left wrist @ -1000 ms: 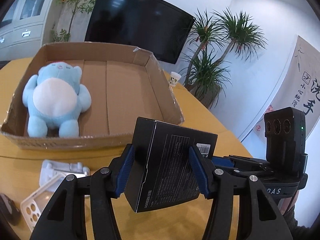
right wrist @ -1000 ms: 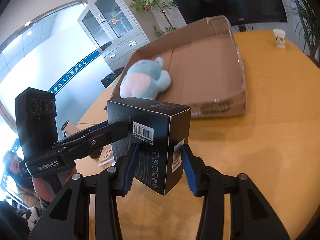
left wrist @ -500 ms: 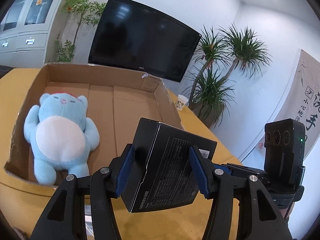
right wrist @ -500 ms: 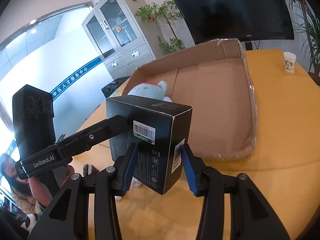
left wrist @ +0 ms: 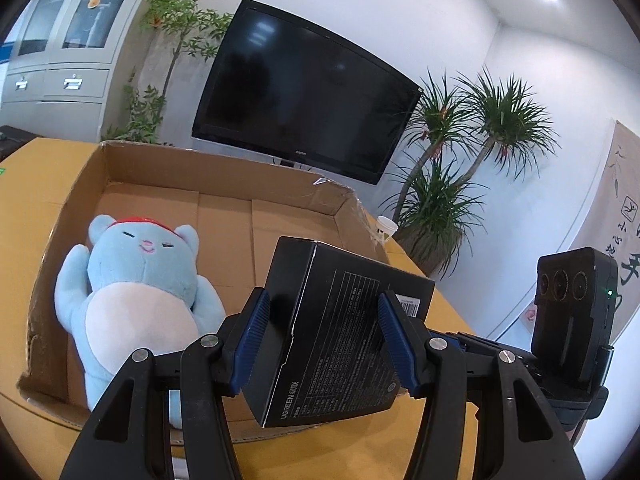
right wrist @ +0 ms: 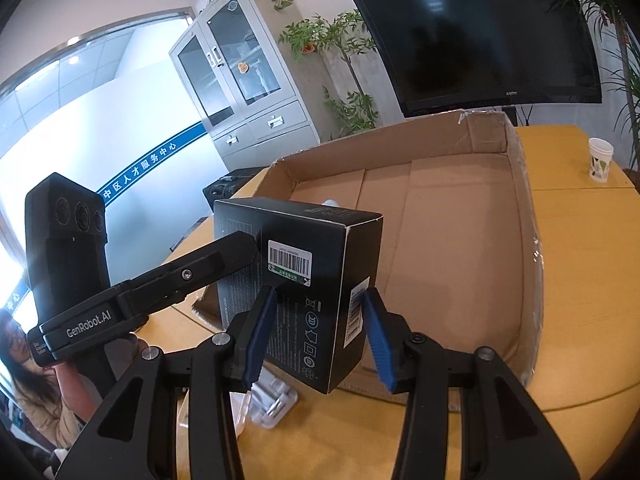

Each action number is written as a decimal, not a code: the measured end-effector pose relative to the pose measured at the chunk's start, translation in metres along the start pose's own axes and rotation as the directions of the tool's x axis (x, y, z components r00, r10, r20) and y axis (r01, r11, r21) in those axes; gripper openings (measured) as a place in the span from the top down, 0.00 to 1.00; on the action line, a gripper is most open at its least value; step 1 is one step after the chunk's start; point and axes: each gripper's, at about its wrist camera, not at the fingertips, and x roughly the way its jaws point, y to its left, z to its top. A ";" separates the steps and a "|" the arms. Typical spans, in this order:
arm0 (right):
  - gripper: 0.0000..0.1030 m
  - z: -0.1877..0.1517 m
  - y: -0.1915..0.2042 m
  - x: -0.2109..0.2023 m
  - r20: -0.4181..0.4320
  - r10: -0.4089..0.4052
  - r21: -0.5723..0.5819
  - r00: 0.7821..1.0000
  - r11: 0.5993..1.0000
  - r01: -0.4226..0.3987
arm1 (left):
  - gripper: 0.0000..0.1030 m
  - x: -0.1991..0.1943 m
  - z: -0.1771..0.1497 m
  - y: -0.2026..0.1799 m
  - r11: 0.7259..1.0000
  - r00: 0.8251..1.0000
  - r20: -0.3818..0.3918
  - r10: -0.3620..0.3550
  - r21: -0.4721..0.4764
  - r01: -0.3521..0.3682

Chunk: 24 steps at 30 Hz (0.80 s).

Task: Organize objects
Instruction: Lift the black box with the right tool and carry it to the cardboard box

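Observation:
A black retail box (left wrist: 340, 336) hangs in the air, held from two sides. My left gripper (left wrist: 324, 332) is shut on its wide faces. My right gripper (right wrist: 316, 332) is shut on its narrow end, below the barcode on the black box (right wrist: 316, 280). A finger of the left gripper (right wrist: 192, 272) shows in the right wrist view, clamped on the box. Just beyond lies an open cardboard box (left wrist: 224, 176), with a blue plush bear (left wrist: 140, 280) on its back in the left part. Its right part (right wrist: 460, 240) is bare cardboard.
The cardboard box sits on a yellow wooden table (right wrist: 580, 280). A paper cup (right wrist: 600, 158) stands past the box's right wall. A white plastic item (right wrist: 272, 400) lies under the grippers. A person (right wrist: 24, 360) is at far left. A TV (left wrist: 304, 92) and plants stand behind.
Both grippers have carried the black box forward and slightly up, from over the table in front to the cardboard box's near wall. Their grip is the same.

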 end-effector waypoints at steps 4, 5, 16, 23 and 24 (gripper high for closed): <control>0.59 0.002 -0.003 0.012 -0.010 -0.011 -0.003 1.000 1.000 0.011 | 0.47 0.010 -0.001 0.011 1.000 1.000 -0.011 0.011 -0.012 -0.012; 0.59 0.002 -0.004 0.014 -0.010 -0.013 -0.002 1.000 1.000 0.013 | 0.47 0.013 -0.002 0.013 1.000 1.000 -0.015 0.011 -0.014 -0.011; 0.59 0.000 -0.019 0.037 -0.046 -0.071 -0.001 0.996 0.997 0.071 | 0.46 0.047 -0.012 0.028 0.999 0.997 -0.074 0.006 -0.035 -0.008; 0.59 -0.001 -0.028 0.047 -0.058 -0.098 0.009 0.993 0.995 0.099 | 0.46 0.063 -0.017 0.033 0.999 0.995 -0.104 0.010 -0.038 -0.014; 0.59 -0.002 -0.029 0.048 -0.061 -0.100 0.011 0.993 0.995 0.101 | 0.46 0.064 -0.017 0.034 0.999 0.994 -0.106 0.011 -0.039 -0.015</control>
